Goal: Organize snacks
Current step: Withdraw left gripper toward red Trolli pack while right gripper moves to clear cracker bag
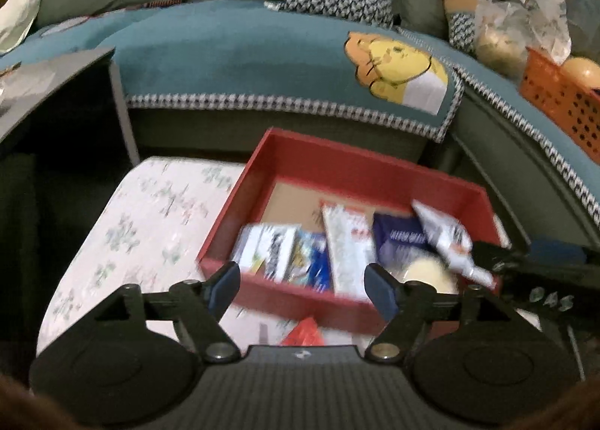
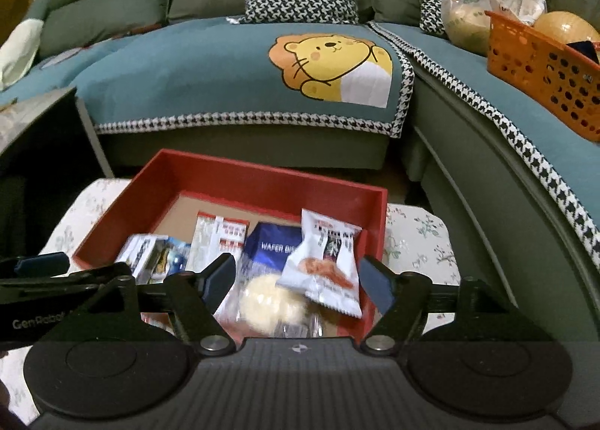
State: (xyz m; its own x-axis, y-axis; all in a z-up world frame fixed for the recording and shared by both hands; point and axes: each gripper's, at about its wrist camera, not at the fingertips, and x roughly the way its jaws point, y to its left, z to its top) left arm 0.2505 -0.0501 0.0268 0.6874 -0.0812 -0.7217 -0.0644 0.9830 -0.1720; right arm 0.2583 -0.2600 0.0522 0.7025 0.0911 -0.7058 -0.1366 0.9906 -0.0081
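A: Start big. Where does everything sit?

B: The red box (image 2: 195,182) rests on the floral-covered tabletop (image 2: 423,238), in front of the sofa (image 2: 210,66). The snacks lie inside it in a rough row; one red wrapper (image 1: 305,330) is still outside, on the tabletop before the box.

A: And the tools?

B: The left tool (image 1: 303,285) stands open above the box's near wall, nothing between its jaws. The right tool (image 2: 296,282) is open too; the white packet (image 2: 322,265) lies between its jaws, not pinched.

A: Advice?

B: I'd lift both clear without snagging that packet, then fetch the stray wrapper.

A: Any writing?

B: The blue wafer pack (image 2: 273,242) reads "WAFER"; the left tool's side shows "GenRobot".
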